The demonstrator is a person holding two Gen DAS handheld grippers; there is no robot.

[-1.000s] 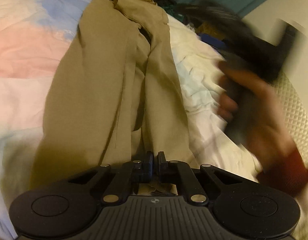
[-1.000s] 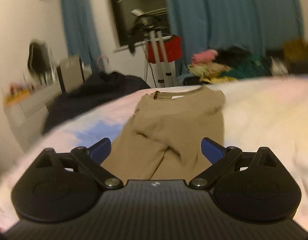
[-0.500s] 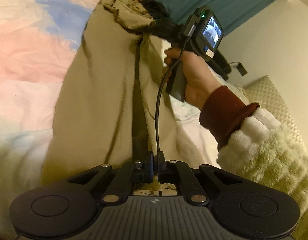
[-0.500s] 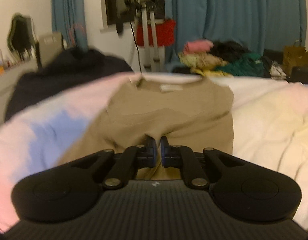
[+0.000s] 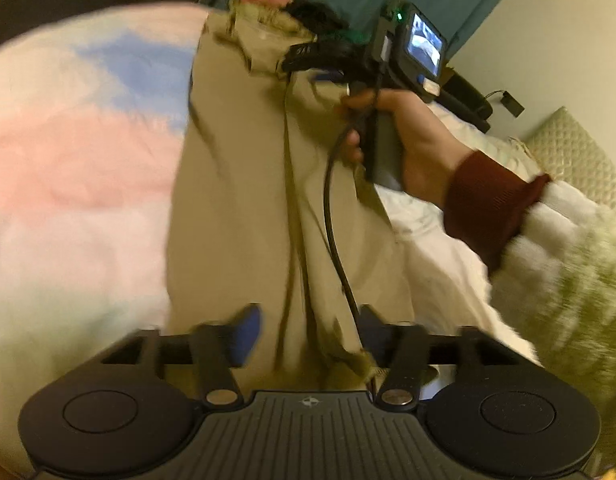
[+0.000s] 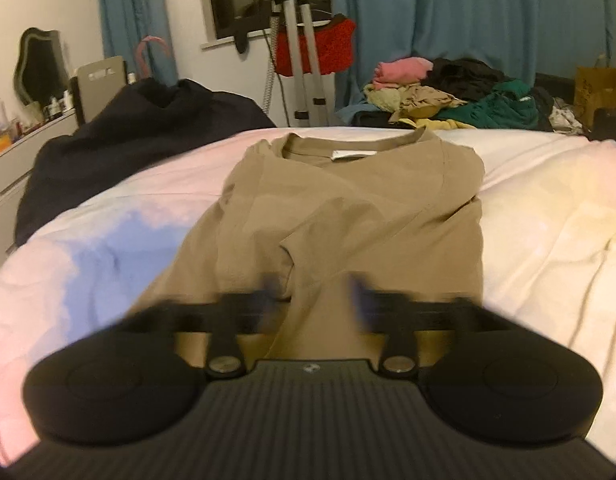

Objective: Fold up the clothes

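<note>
On a pastel bed we see a tan shirt lying partly folded. Our left tool is opening, the hem between its fingers, unpinched. Our right tool is spreading wide over the shirt's middle, gripping nothing.

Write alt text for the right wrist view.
A tan shirt lies partly folded on a pastel bedspread, collar farthest from the camera. The right gripper is over its near hem, opening. A clothes pile sits beyond the bed.
</note>
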